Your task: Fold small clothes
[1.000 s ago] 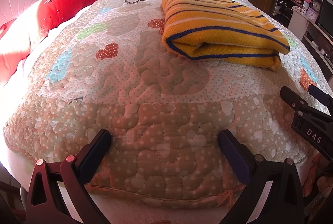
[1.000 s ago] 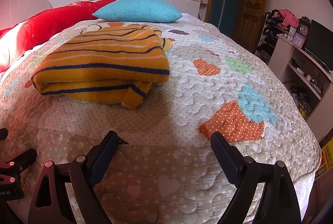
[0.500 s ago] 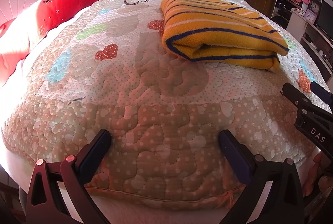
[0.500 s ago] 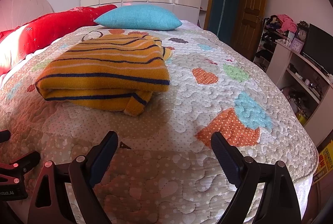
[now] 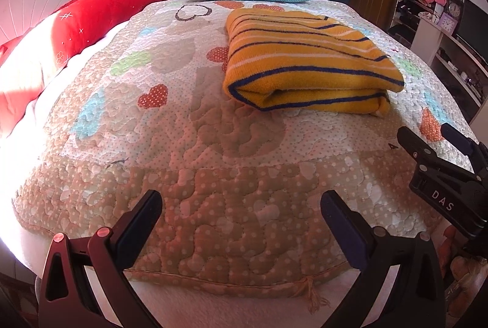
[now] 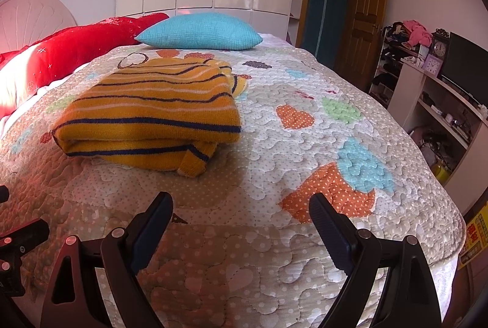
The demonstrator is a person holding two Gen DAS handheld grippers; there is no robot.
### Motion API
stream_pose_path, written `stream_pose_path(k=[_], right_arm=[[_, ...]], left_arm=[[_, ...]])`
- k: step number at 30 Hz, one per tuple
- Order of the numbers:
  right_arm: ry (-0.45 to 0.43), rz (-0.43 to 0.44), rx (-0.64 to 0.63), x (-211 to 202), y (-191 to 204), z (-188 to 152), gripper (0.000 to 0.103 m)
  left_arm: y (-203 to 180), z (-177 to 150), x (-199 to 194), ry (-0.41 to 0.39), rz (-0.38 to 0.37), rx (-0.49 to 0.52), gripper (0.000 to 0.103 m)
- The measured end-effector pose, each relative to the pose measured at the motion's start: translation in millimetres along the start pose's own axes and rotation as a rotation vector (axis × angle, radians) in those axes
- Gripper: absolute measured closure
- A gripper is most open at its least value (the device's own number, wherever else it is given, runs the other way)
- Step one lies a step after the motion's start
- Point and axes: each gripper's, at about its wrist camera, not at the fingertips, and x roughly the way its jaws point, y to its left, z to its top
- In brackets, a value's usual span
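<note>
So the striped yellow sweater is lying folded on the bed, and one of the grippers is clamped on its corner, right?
Not quite. The sweater does lie folded on the bed, but neither gripper holds it. In the right wrist view the right gripper is open over bare quilt, short of the sweater; the left wrist view shows the left gripper open too.

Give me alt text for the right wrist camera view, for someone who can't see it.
A folded yellow striped sweater lies on a heart-patterned quilt, beyond the open, empty right gripper. A turquoise pillow and a red pillow sit at the bed's far end.
</note>
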Motion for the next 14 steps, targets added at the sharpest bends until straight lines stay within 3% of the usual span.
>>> stream_pose_path(k=[14], right_arm=[[0.019,0.000,0.007,2.1,-2.6,0.7,0.009]], left_arm=[[-9.3,2.7,-6.8,-0.021,0.056,0.048,0.000]])
